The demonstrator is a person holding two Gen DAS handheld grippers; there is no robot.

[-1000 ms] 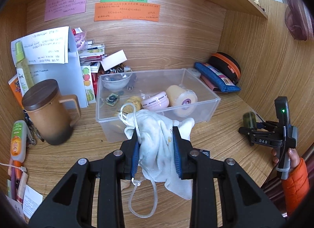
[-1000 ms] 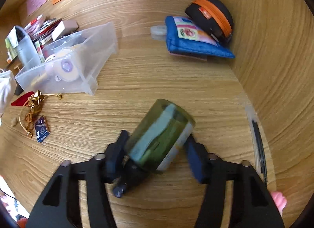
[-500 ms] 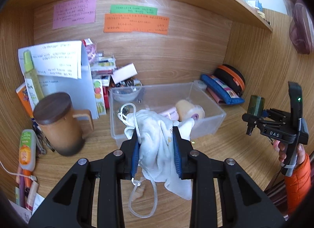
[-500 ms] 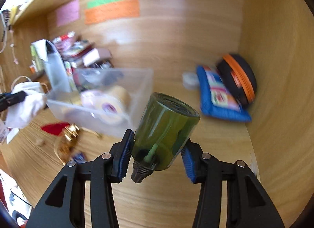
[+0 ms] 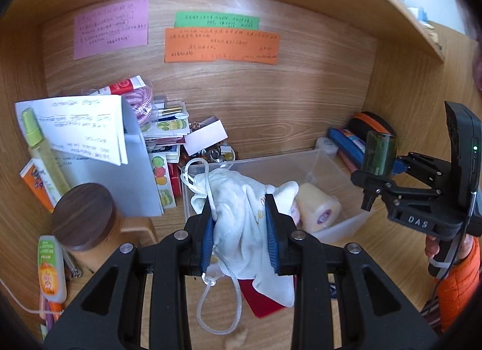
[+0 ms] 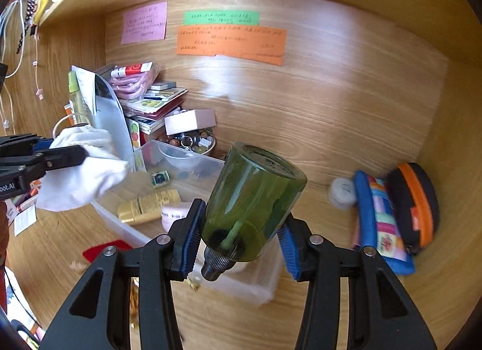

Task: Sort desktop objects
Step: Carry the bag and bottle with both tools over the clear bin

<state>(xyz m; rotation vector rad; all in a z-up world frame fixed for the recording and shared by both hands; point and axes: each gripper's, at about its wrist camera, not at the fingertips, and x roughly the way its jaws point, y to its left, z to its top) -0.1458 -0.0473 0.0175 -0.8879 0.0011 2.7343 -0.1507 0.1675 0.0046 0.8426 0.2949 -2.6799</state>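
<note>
My left gripper is shut on a white drawstring cloth bag and holds it above the near left end of the clear plastic bin; the bag also shows in the right wrist view. My right gripper is shut on a dark green bottle, cap towards the camera, held in the air over the bin's right end. In the left wrist view the bottle sits in the right gripper at the right. The bin holds a tape roll, a yellow tube and a small bowl.
A brown lidded mug, paper sheets and bottles stand at the left. A stack of cards and a white box lie behind the bin. Blue and black-orange pouches lie at the right. A red card lies below the bag.
Both grippers have risen. The right gripper lifted the green bottle off the desk and carried it left, over the bin. The left gripper lifted the bag higher.
</note>
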